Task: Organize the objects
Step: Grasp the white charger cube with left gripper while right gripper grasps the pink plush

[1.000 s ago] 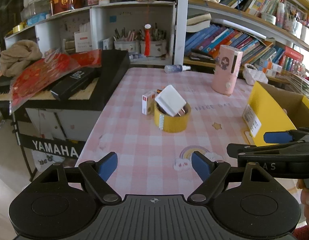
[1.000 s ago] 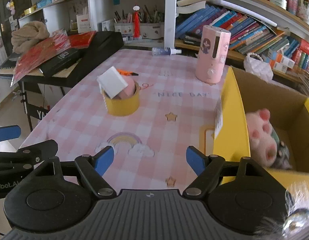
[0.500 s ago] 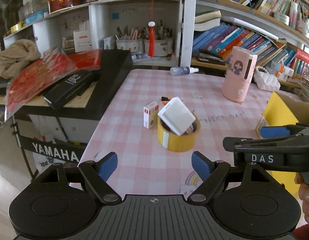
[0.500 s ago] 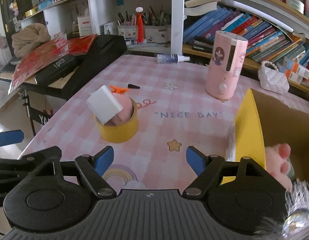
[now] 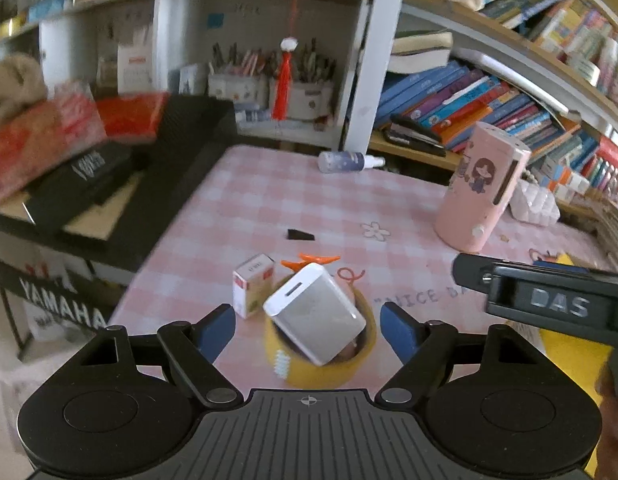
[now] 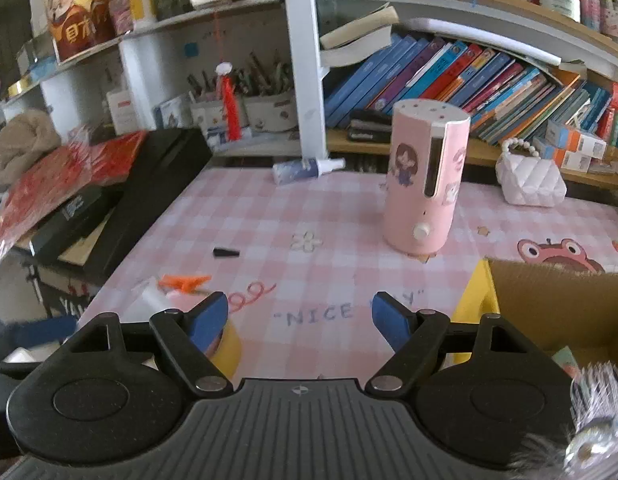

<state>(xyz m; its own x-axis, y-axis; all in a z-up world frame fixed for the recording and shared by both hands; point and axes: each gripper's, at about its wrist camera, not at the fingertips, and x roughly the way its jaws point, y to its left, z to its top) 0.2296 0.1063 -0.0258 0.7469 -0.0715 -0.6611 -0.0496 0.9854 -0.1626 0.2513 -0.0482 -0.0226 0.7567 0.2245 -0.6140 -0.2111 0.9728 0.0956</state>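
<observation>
The left gripper [image 5: 307, 330] is spread wide with nothing between its blue pads; it frames the white square plastic charger block [image 5: 315, 319], which leans tilted inside the yellow roll of tape [image 5: 351, 372] on the pink checked tablecloth [image 5: 309, 204]; a small white and red carton [image 5: 251, 289] stands just beside the roll; the right gripper [image 6: 301, 318] is equally wide and empty, with the brown cardboard box with yellow flaps [image 6: 549, 304] to its right; compared with half a second ago, both grippers have moved closer to the roll, and the charger now sits between the left pads.
</observation>
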